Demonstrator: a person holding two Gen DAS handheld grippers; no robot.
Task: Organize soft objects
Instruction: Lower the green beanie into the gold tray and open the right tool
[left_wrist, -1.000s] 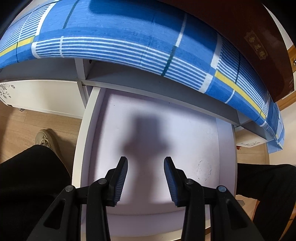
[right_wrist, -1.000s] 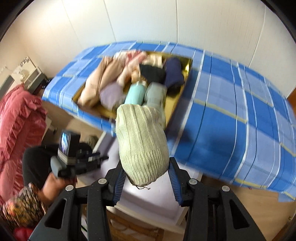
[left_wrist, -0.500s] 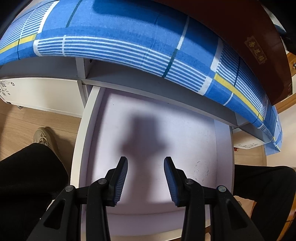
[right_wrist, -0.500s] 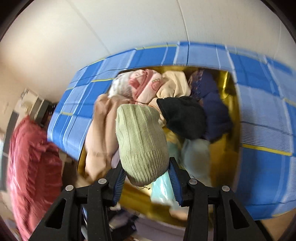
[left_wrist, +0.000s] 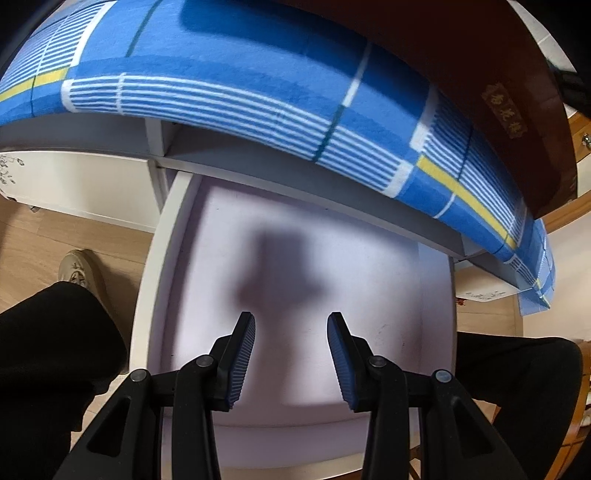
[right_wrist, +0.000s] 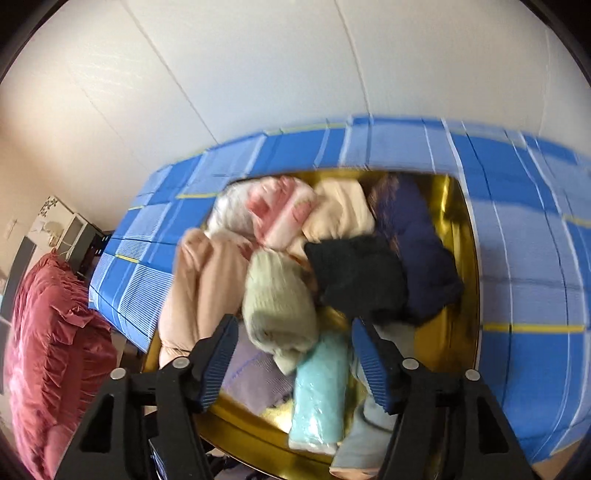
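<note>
Green knit hat let go over the gold tray of soft things.

Best to let the right gripper (right_wrist: 291, 354) spread fully and lift straight off, so the ribbed green hat (right_wrist: 279, 306) settles at 12 o'clock of it among the clothes in the tray (right_wrist: 461, 295); its jaws are opening, pads clear of the hat. The left gripper (left_wrist: 291, 354) hangs over the bare drawer (left_wrist: 147, 295), jaws narrowly parted, holding nothing.
</note>
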